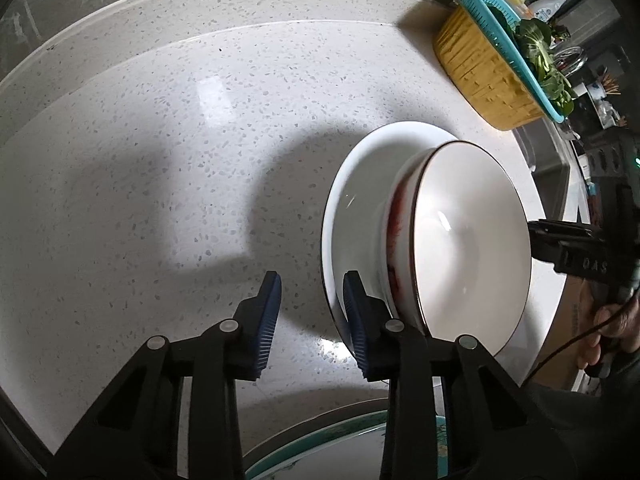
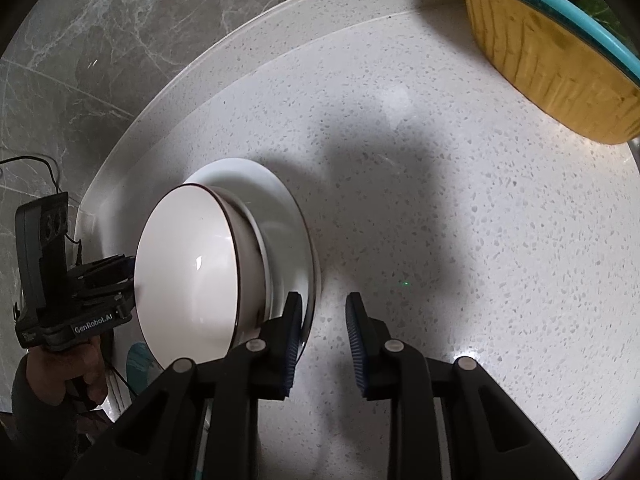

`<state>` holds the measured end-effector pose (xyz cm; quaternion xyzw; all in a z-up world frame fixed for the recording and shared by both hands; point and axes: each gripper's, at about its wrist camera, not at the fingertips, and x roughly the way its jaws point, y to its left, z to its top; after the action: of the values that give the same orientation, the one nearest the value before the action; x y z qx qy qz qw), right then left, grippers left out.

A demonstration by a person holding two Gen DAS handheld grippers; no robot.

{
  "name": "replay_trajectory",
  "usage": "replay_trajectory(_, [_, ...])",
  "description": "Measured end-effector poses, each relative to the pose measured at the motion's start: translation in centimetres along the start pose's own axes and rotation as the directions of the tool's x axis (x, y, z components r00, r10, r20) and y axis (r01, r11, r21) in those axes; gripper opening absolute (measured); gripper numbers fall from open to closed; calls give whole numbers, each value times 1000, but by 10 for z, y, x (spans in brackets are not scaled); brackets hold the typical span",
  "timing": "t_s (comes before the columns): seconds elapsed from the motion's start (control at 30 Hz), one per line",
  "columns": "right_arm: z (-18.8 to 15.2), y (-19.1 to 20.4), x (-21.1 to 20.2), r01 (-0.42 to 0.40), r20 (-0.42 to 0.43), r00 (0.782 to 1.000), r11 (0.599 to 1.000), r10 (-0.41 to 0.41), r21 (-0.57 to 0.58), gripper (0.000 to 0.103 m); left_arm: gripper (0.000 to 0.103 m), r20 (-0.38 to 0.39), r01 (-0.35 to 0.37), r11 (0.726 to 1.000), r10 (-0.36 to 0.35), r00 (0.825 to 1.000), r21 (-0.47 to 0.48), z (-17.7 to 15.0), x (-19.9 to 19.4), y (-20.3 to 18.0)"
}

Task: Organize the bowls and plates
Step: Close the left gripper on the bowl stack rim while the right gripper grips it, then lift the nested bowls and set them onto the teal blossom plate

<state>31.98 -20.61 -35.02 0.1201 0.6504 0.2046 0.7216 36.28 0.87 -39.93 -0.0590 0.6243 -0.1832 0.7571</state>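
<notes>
On left claw [image 2: 132, 276]: "GenRobot.AI"

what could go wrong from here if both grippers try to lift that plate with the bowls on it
1. The stacked bowls only sit loose on the white plate; if one side rises first, they could slide off.
2. The left gripper and the right gripper each straddle only the thin rim, on opposite sides, so a pad might slip on the glossy glaze.
3. The yellow basin stands nearby on the counter; a swing that way might knock it.
</notes>
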Motion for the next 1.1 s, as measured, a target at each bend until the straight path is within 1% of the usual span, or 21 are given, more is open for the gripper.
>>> replay_trajectory(0.07, [3, -4, 7, -19, -27, 999, 1000, 20, 20, 28, 28, -13, -12, 1000, 12, 1000, 15, 1, 4, -6])
replay_trajectory(0.1, [4, -2, 12, -12, -42, 999, 1000, 13, 12, 28, 26, -24, -13, 1000, 13, 1000, 28, 1, 7, -9])
replay_trajectory(0.17, [3, 2, 17, -11, -33, 999, 1000, 12, 6, 23, 19, -23, -14, 999, 15, 1000, 42, 1, 13, -17])
replay_trajectory(0.2, [3, 5, 18, -24, -23, 999, 1000, 24, 4, 18, 19, -27, -5, 999, 7, 1000, 41, 1, 15, -19])
replay_trajectory(0.27, [3, 7, 19, -13, -7, 1000, 1000, 13, -1, 18, 19, -35, -3, 999, 4, 999, 41, 0, 21, -22])
replay_trajectory(0.4, [2, 7, 26, -18, -14, 1000, 1000, 18, -13, 16, 19, -30, 3, 1000, -2, 1000, 28, 0, 30, -27])
replay_trajectory(0.53, [3, 13, 28, -1, 18, 1000, 1000, 1, -31, 14, 19, -21, 10, 1000, -9, 1000, 15, 0, 30, -25])
replay_trajectory(0.6, [3, 15, 29, 9, 29, 1000, 999, -8, -42, 14, 18, -15, -2, 1000, 3, 1000, 18, 0, 30, -26])
replay_trajectory(0.63, [3, 17, 29, 22, 34, 999, 998, -20, -54, 14, 16, -14, -24, 999, 25, 1000, 32, 0, 30, -28])
replay_trajectory(0.77, [2, 22, 30, 49, 58, 997, 996, -44, -80, 14, 16, -17, -87, 993, 88, 996, 82, 3, 28, -35])
replay_trajectory(1.03, [-1, 21, 26, 70, 76, 995, 994, -63, -87, 13, 16, 1, -87, 994, 87, 996, 65, 6, 27, -42])
replay_trajectory(1.1, [0, 20, 24, 67, 76, 995, 994, -61, -82, 13, 16, 11, -86, 994, 85, 996, 65, 3, 19, -41])
